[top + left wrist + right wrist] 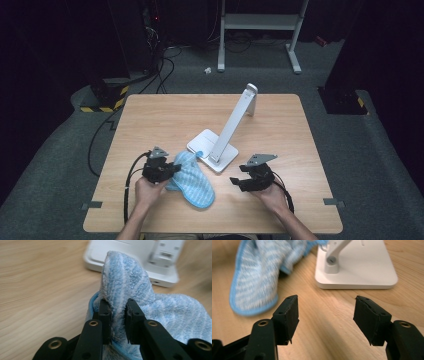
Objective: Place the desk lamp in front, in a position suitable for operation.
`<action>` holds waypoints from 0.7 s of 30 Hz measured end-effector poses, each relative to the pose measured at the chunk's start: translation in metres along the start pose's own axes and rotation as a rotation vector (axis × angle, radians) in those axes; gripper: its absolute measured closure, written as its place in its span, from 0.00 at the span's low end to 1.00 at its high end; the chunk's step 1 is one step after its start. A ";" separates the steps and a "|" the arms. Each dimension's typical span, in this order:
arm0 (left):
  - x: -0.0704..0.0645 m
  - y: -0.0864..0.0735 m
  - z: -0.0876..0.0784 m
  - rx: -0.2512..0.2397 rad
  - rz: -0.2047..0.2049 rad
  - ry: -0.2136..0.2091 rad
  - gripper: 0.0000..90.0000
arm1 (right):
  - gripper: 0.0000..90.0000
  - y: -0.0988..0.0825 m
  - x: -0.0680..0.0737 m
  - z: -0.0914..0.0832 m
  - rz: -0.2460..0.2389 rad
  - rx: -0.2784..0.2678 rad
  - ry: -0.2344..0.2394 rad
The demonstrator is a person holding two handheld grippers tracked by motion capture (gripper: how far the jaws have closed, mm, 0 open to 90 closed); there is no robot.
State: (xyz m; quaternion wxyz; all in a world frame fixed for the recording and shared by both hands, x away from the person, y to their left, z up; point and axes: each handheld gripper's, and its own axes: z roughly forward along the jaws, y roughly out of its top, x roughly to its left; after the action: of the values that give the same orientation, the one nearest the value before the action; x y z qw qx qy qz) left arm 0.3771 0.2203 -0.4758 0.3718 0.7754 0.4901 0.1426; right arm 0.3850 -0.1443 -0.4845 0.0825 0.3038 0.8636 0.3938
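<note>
Left gripper (117,312) has its jaws pinched onto a raised fold of the blue-and-white striped cloth (130,285), so that grab looks done. Right gripper (325,312) sits with its jaws wide apart and nothing between them, hovering over bare table (280,200) just beside the cloth's lower edge.

Cloth itself lies crumpled near the front middle of the table, its far corner touching or draped on the base of the white stand (212,147). My guess is the work is only getting started: one side is gripped, the other side isn't picked up yet, and any spreading or folding is still ahead.

Brands or writing? Nothing readable on the cloth, stand or grippers.
</note>
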 end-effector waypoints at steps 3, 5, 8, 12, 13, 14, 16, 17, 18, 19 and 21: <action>0.016 0.000 -0.003 -0.008 -0.033 0.079 0.86 | 0.42 0.003 0.000 0.009 -0.003 0.009 -0.048; 0.023 0.000 -0.003 -0.019 -0.060 0.134 0.83 | 0.42 0.008 0.003 0.018 -0.022 0.020 -0.082; 0.025 0.002 -0.004 -0.039 -0.084 0.119 0.60 | 0.42 0.017 0.009 0.031 -0.039 0.017 -0.118; 0.014 0.003 -0.005 -0.049 -0.048 0.070 0.34 | 0.43 0.029 0.014 0.047 -0.044 -0.001 -0.135; 0.013 0.003 -0.003 -0.044 -0.053 0.059 0.31 | 0.43 0.032 0.014 0.051 -0.048 0.001 -0.137; 0.012 0.003 -0.002 -0.031 -0.051 0.053 0.29 | 0.43 0.034 0.015 0.055 -0.050 0.002 -0.142; 0.010 0.004 0.004 -0.008 -0.048 0.052 0.27 | 0.45 0.036 0.015 0.061 -0.043 -0.011 -0.150; 0.010 0.004 0.007 0.006 -0.049 0.057 0.27 | 0.48 0.037 0.014 0.064 -0.038 -0.020 -0.151; 0.009 0.004 0.011 0.020 -0.051 0.063 0.27 | 0.52 0.038 0.013 0.066 -0.031 -0.024 -0.149; 0.009 0.004 0.015 0.032 -0.049 0.072 0.28 | 0.56 0.039 0.013 0.069 -0.030 -0.025 -0.149; 0.009 0.005 0.021 0.047 -0.051 0.076 0.30 | 0.66 0.039 0.012 0.073 -0.045 -0.023 -0.148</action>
State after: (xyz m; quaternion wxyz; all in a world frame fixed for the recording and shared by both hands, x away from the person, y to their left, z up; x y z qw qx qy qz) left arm 0.3968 0.2174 -0.4884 0.3379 0.7653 0.5268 0.1508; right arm 0.4207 -0.0714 -0.5039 0.1584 0.3117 0.8571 0.3784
